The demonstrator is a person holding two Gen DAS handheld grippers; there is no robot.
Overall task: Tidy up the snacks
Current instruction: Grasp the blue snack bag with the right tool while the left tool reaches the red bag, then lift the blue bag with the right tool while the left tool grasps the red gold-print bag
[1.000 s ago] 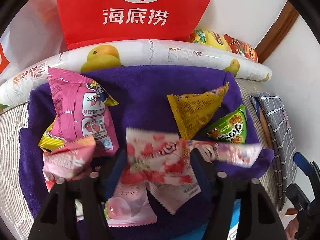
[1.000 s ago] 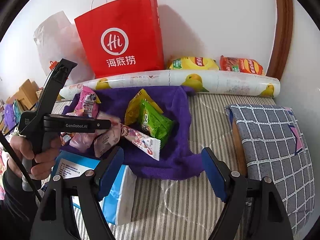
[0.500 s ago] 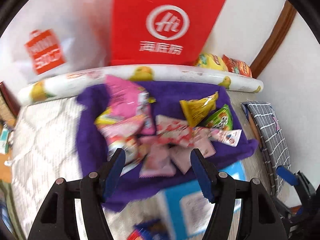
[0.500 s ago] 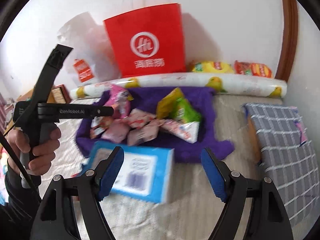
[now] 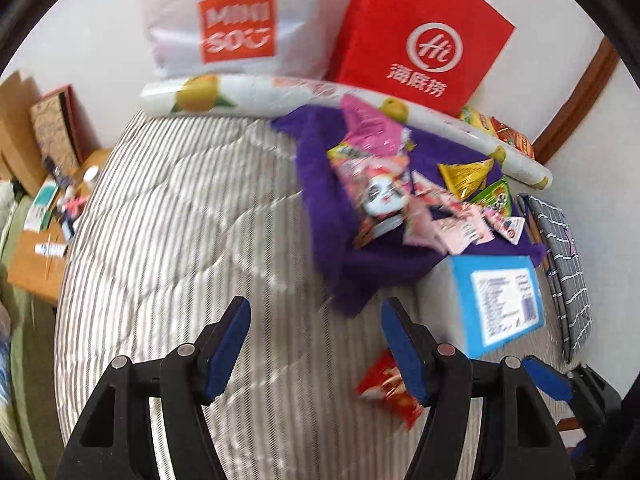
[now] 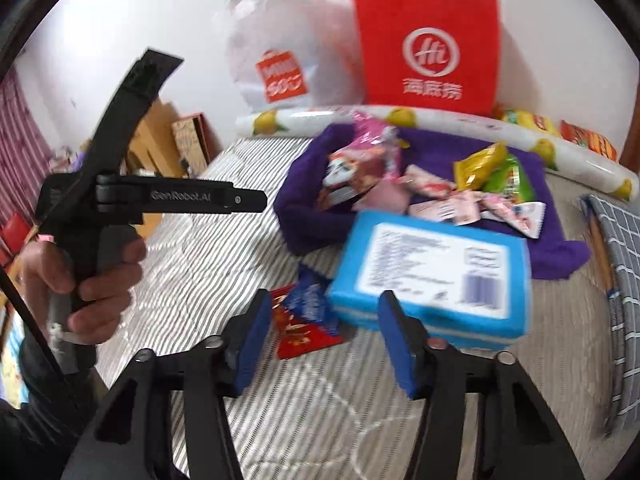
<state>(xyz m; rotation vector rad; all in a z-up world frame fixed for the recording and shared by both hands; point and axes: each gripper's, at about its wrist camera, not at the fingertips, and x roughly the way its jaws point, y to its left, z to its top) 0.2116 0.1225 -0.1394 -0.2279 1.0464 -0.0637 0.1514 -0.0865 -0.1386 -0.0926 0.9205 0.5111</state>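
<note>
Nearest the right wrist camera, the right gripper (image 6: 322,338) hung with its blue pads spread and nothing between them, above a red packet (image 6: 298,336) and a blue packet (image 6: 310,300) on the striped mattress (image 6: 200,248); blur made their print unreadable. The left gripper (image 5: 314,344) was likewise spread and empty, its right pad covering part of the same red packet (image 5: 386,390). Just right of these lay a blue box (image 6: 434,276), long axis running left to right, its near left corner hidden behind the right gripper's pad. Farther back, snack packets (image 6: 400,178) lay heaped on a purple cloth (image 6: 304,216), pointing every way, smeared by motion. Farthest, a red paper bag (image 6: 430,46) and a white plastic bag (image 6: 280,44) stood against the wall.
</note>
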